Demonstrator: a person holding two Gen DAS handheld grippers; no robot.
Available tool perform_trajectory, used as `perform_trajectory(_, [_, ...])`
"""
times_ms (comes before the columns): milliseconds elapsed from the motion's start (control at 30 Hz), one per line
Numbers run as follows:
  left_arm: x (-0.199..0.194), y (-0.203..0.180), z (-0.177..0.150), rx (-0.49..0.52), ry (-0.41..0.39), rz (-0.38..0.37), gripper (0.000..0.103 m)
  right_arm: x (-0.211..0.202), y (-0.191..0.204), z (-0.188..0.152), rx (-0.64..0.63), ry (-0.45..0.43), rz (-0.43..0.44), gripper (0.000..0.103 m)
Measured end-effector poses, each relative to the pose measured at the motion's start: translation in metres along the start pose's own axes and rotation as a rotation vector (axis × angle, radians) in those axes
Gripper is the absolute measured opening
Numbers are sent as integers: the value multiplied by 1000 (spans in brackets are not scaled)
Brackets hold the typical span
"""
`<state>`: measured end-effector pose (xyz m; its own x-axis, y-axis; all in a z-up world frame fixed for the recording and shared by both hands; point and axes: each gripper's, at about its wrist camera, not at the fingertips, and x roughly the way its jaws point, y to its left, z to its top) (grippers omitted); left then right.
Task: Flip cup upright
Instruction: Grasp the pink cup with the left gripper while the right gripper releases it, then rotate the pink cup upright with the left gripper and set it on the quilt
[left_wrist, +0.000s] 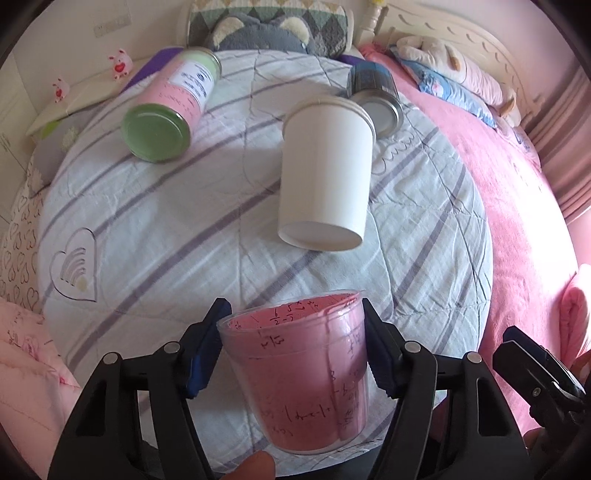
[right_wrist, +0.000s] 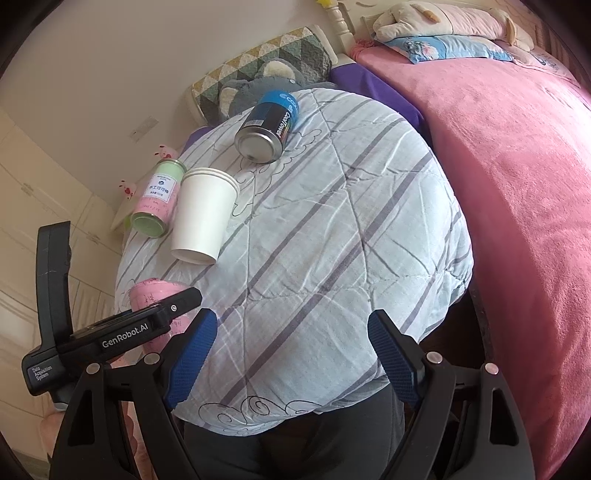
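My left gripper (left_wrist: 295, 350) is shut on a clear plastic cup with a pink paper liner (left_wrist: 295, 376), held mouth-up just above the striped quilt (left_wrist: 166, 221). In the right wrist view the cup (right_wrist: 155, 295) shows partly behind the left gripper's body. A white paper cup stack (left_wrist: 325, 173) lies on its side on the quilt beyond it, base toward me; it also shows in the right wrist view (right_wrist: 203, 214). My right gripper (right_wrist: 291, 354) is open and empty above the quilt's near edge.
A pink-and-green jar (left_wrist: 166, 114) lies on its side at the far left. A blue can (right_wrist: 267, 127) lies at the far side. Plush toys and pillows (left_wrist: 266, 33) sit behind. A pink blanket (right_wrist: 517, 184) covers the bed on the right.
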<state>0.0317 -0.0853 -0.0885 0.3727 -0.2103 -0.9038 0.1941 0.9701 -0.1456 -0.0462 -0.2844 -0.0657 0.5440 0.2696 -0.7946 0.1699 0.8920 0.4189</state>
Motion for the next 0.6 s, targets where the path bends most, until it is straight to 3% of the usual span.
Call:
perform_trajectory(200, [-18, 17, 19, 17, -105, 68, 69, 4, 11, 1, -16, 4, 10, 85])
perform_trajectory(400, [-42, 42, 48, 44, -291, 176, 69, 8, 24, 4, -34, 3, 20, 85])
perform_trajectory(467, [-41, 50, 53, 54, -353, 210, 69, 10, 28, 6, -35, 1, 23, 85])
perform_trajectory(600, [-22, 67, 48, 60, -387, 211, 69, 17, 34, 7, -37, 7, 25, 85])
